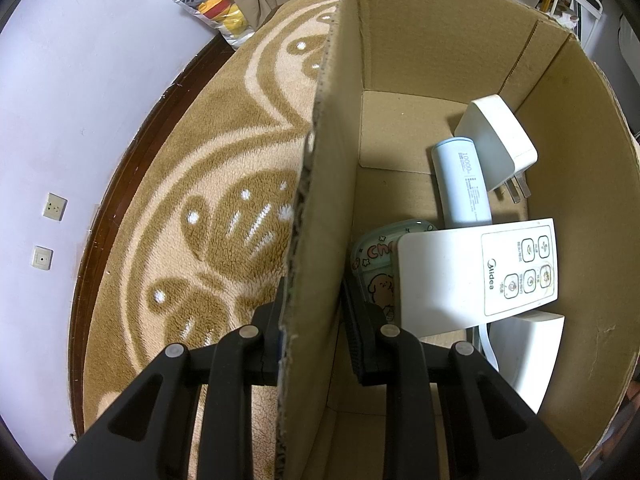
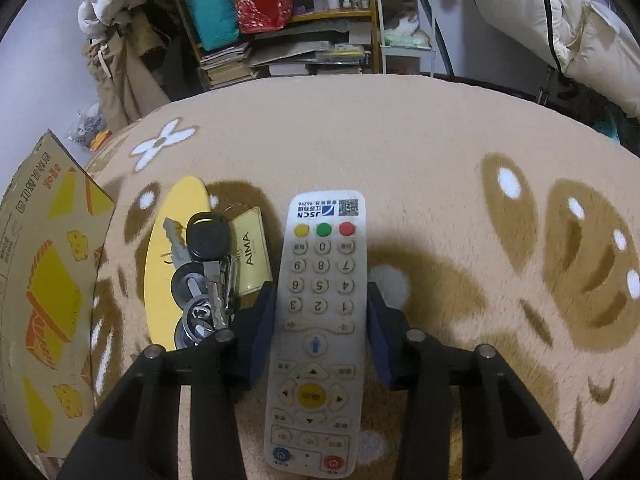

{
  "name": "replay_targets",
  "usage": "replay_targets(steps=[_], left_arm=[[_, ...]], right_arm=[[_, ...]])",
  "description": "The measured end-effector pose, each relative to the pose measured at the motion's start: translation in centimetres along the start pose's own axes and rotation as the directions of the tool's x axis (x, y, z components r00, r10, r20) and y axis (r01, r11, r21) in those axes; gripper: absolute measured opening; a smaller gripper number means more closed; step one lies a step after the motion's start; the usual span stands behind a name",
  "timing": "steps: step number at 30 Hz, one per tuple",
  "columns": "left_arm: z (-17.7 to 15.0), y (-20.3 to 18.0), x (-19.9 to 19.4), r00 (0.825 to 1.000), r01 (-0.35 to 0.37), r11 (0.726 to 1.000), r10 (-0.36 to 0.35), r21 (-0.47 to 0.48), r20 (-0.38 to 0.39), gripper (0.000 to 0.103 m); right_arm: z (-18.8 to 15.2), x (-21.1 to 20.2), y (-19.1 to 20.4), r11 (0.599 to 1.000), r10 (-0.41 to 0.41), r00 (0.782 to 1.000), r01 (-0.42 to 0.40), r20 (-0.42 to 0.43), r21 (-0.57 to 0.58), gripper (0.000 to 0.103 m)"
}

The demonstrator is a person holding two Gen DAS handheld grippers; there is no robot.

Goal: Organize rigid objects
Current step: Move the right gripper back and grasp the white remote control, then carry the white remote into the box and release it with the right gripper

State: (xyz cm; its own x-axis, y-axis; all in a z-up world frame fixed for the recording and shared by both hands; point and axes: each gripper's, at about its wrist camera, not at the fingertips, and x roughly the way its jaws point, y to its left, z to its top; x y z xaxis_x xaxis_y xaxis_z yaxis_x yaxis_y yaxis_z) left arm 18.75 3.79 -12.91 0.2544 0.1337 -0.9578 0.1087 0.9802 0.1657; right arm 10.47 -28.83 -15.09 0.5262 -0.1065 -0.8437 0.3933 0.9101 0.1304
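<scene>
1. White JSCN remote (image 2: 320, 320): long, slim and grubby, with yellow, green and red round buttons near its far end, number keys below them, and a yellow centre key. It lies face-up on the tan plush rug (image 2: 420, 152).
2. Right gripper (image 2: 320, 312): one finger pad on each long edge of the remote, jaws clenched on it at mid-length.
3. Just left of the remote: a key bunch (image 2: 204, 276) with a cream AIMA tag (image 2: 250, 252), lying on a yellow oval disc (image 2: 168, 256). Keys nearly touch the left finger.
4. Right of the remote, the rug is bare and open.
5. Cardboard box (image 1: 400, 40): open-topped, standing on the rug. Its printed outer wall shows at the far left of the right wrist view.
6. Left gripper (image 1: 312, 332): one finger outside the box's near wall, the other inside; jaws pinch that wall's edge.
7. Box contents: white Midea remote (image 1: 460, 276), pale-blue power bank (image 1: 464, 184), white plug adapter (image 1: 496, 140), cartoon-print case (image 1: 376, 268). They crowd the near right; the far left floor is bare.
</scene>
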Motion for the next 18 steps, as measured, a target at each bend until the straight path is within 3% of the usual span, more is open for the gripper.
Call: replay_targets(steps=[6,18], left_arm=[[0.0,0.0,0.0,1.000,0.000,1.000,0.000,0.000,0.000,0.024],[0.0,0.0,0.0,1.000,0.000,1.000,0.000,0.000,0.000,0.024]], right_arm=[[-0.1,-0.3,0.9,0.999,-0.031,0.999,0.032,0.029,-0.024,0.044],[1.5,-3.2,3.5,0.996,0.026,0.994,-0.017,0.105,-0.088,0.044]])
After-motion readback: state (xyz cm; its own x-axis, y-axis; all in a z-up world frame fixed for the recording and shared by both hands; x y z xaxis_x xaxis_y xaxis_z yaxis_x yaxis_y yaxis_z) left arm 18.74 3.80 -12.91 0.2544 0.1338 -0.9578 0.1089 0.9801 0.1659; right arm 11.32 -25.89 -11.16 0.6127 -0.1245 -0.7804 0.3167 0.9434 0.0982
